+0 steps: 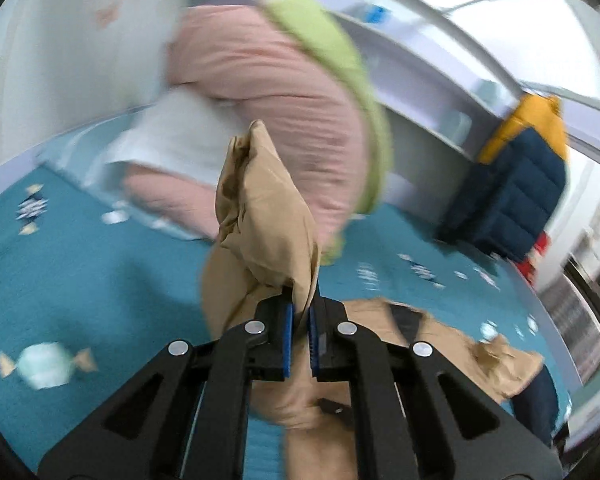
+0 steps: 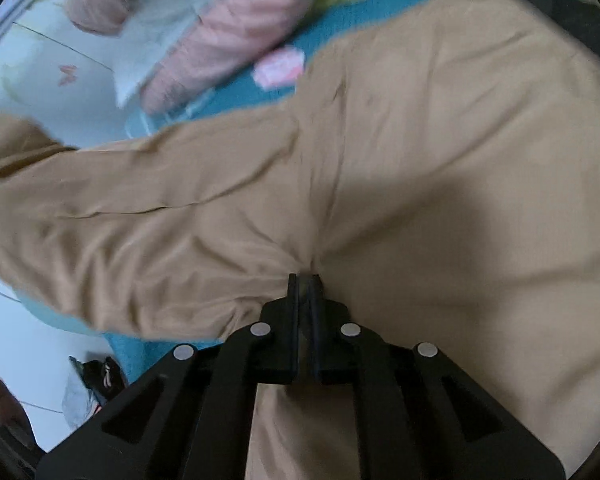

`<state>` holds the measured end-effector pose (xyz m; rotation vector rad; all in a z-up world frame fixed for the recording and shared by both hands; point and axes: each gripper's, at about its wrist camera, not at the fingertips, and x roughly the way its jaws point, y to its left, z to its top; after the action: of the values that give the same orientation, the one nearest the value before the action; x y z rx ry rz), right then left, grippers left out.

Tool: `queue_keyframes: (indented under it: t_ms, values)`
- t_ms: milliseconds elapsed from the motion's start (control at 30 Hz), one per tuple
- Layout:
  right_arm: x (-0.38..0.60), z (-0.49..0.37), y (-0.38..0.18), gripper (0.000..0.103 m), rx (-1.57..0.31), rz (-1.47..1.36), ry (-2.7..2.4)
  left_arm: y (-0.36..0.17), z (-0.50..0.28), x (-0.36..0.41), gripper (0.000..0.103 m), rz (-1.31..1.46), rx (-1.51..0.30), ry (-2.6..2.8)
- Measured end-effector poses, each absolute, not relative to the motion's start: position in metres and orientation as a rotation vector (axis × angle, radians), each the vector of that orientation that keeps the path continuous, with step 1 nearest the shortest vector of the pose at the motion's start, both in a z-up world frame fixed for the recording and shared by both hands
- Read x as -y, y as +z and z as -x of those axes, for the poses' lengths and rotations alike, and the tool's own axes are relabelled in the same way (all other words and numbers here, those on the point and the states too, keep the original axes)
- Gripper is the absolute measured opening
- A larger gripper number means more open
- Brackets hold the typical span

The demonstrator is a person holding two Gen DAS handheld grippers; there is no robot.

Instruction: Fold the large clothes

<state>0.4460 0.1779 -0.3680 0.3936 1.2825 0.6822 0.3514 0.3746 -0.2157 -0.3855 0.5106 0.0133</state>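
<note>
A large tan garment [image 2: 420,160] lies spread over a teal bed sheet [image 1: 80,280], with one long sleeve [image 2: 120,200] reaching left. My left gripper [image 1: 302,300] is shut on a bunched fold of the tan garment [image 1: 260,208], which stands up above the fingers; more of it trails below and to the right. My right gripper [image 2: 304,280] is shut on a pinch of the same garment near the sleeve seam. Both views are blurred by motion.
A pink quilted coat [image 1: 268,92] with a white lining and a lime green garment [image 1: 340,60] lie at the back of the bed. A navy and yellow puffer jacket [image 1: 516,176] sits at the right edge. White floor [image 2: 28,340] shows beside the bed.
</note>
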Motion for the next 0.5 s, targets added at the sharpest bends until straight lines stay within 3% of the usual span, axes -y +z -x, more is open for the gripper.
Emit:
queue_keyframes:
  t_ms: [233,500]
  values:
    - [-0.018,-0.426,-0.305,0.008,-1.112,-0.291,0.491,-0.220,-0.415,-0.235,0.006,0.353,-0.577,-0.208]
    - [0.210,-0.397,-0.251,0.008,-0.954,-0.199,0.038,-0.310,-0.491,-0.084,0.006,0.327,-0.822,-0.341]
